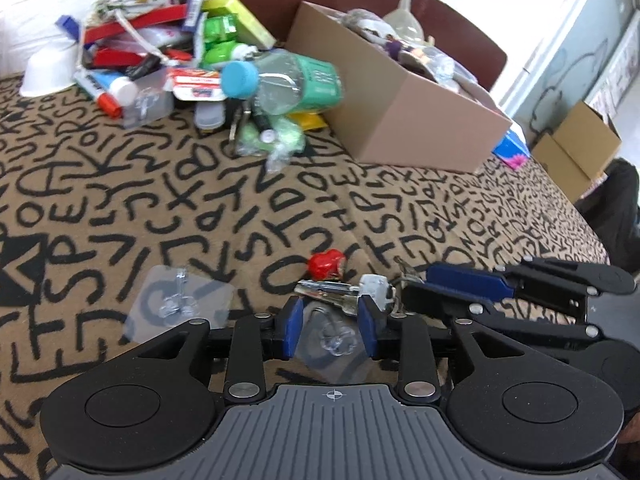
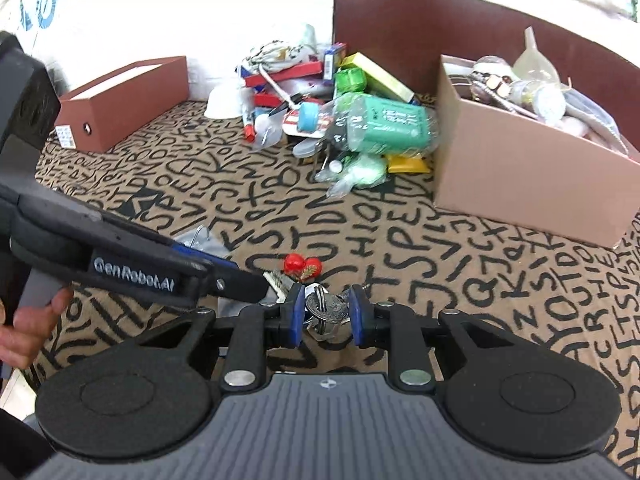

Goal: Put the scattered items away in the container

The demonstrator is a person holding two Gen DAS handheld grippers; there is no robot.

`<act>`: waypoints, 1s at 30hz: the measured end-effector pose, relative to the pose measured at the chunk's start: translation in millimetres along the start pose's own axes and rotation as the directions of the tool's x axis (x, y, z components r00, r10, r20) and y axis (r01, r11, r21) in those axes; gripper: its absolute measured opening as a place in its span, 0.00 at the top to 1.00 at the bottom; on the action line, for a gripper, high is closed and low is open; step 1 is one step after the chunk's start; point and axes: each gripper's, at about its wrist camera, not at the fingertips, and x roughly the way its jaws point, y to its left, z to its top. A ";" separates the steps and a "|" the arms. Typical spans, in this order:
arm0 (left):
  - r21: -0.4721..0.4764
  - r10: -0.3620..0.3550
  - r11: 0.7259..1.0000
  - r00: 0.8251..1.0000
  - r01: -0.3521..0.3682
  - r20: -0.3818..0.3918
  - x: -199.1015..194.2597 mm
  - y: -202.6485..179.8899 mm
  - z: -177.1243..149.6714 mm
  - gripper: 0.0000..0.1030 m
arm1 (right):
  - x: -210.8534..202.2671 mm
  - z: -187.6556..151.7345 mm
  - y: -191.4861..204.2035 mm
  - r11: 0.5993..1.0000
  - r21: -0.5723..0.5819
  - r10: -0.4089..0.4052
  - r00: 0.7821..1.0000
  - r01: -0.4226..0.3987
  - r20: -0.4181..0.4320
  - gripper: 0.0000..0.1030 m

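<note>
A bunch of keys [image 2: 326, 310] with a red cherry charm [image 2: 300, 264] lies on the patterned bedspread. My right gripper [image 2: 325, 314] is open, its blue pads on either side of the key ring. My left gripper [image 1: 331, 326] is open over a clear adhesive hook [image 1: 334, 336]; the keys [image 1: 340, 292] lie just beyond its tips, with the red charm [image 1: 326, 264] behind. The right gripper [image 1: 416, 286] shows in the left wrist view, reaching in from the right. The cardboard box [image 1: 404, 120], the container [image 2: 528, 176], stands at the back right and holds several items.
A pile of scattered items [image 1: 192, 64] with a green-labelled bottle [image 1: 296, 80] lies left of the box. A second clear hook [image 1: 180, 300] lies left of my left gripper. A brown shoebox [image 2: 124, 100] stands at the far left. A dark headboard [image 2: 440, 20] stands behind.
</note>
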 end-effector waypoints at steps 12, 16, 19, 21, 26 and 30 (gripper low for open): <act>0.029 0.010 1.000 1.000 -0.010 -0.022 14.1 -5.5 -0.7 0.48 | 1.2 0.1 -16.9 0.998 0.032 -0.054 0.998 0.054 -0.027 0.75; 0.051 0.017 0.999 0.999 -0.015 -0.049 18.6 -7.3 -1.7 0.89 | 9.6 -10.3 -16.7 0.999 0.008 -0.047 0.995 0.048 -0.090 0.75; 0.051 0.019 0.999 0.999 -0.016 -0.048 18.3 -6.4 -2.2 0.89 | 10.4 -14.8 -15.4 1.000 0.000 -0.028 0.995 0.029 -0.094 0.66; 0.058 0.022 0.998 0.999 -0.019 -0.044 18.7 -7.8 -3.1 0.72 | 11.8 -16.5 -13.7 0.999 -0.013 -0.032 0.995 0.031 -0.094 0.56; 0.063 0.031 0.998 0.999 -0.028 -0.036 20.6 -10.3 -3.0 0.66 | 13.9 -18.0 -15.4 0.999 -0.006 -0.032 0.995 0.032 -0.094 0.56; 0.092 0.042 0.995 0.998 -0.038 -0.038 23.0 -11.4 -2.5 0.90 | 10.8 -16.5 -14.7 0.998 -0.025 -0.051 0.995 0.049 -0.082 0.57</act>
